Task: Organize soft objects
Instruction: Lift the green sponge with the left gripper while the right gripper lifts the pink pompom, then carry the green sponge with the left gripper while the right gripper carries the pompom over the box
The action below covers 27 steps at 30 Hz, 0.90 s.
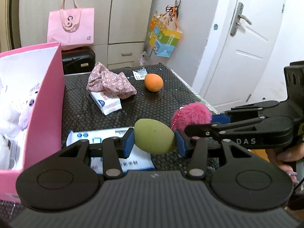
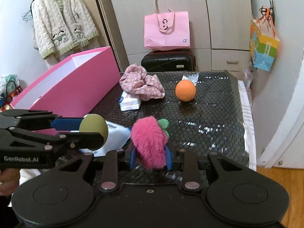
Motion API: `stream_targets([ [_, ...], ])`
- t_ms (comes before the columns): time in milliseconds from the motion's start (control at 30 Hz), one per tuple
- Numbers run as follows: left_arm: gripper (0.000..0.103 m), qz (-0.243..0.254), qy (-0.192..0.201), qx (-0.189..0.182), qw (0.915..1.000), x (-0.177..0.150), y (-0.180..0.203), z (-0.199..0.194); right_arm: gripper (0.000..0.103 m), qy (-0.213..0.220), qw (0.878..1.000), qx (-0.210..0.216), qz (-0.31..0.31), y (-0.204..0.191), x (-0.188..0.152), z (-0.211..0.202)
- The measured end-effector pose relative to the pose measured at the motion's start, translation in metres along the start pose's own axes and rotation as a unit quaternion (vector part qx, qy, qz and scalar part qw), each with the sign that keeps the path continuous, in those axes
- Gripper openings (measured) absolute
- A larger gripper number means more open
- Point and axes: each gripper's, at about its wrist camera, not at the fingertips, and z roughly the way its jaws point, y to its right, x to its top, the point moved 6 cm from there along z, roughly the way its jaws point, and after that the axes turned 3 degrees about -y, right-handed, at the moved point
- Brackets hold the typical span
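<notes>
My left gripper [image 1: 153,142] is shut on a green egg-shaped soft toy [image 1: 154,139], held above the black table; the toy [image 2: 94,128] shows again in the right wrist view. Just to its right, my right gripper [image 2: 151,158] is shut on a fluffy magenta plush [image 2: 148,144] with green knitted leaves and a bead chain [image 1: 173,118]. An orange soft ball [image 1: 153,82] [image 2: 185,90] lies at the table's far side. A pink floral cloth [image 1: 111,82] [image 2: 141,84] is crumpled on a white tissue pack [image 1: 107,104]. The open pink box [image 1: 45,102] [image 2: 76,87] at left holds white plush items.
A blue-and-white packet [image 1: 117,163] lies under the left gripper. A small foil sachet [image 1: 139,74] sits behind the ball. Beyond the table stand a black suitcase [image 2: 169,60] bearing a pink tote bag [image 2: 166,31], cabinets, and a white door [image 1: 245,43] at right.
</notes>
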Motion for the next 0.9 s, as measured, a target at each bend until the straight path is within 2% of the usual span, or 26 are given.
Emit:
stream_targets([
  [467, 0.045, 0.014, -0.046, -0.012, 0.9988, -0.029, -0.003, -0.054, 0.035, -0.038, 0.998, 0.029, -0.045, -0.066, -0.025, -0.041],
  [900, 0.045, -0.014, -0.090, 0.000, 0.9959, -0.060, -0.046, -0.112, 0.035, -0.066, 0.990, 0.094, -0.080, -0.127, -0.030, -0.059],
])
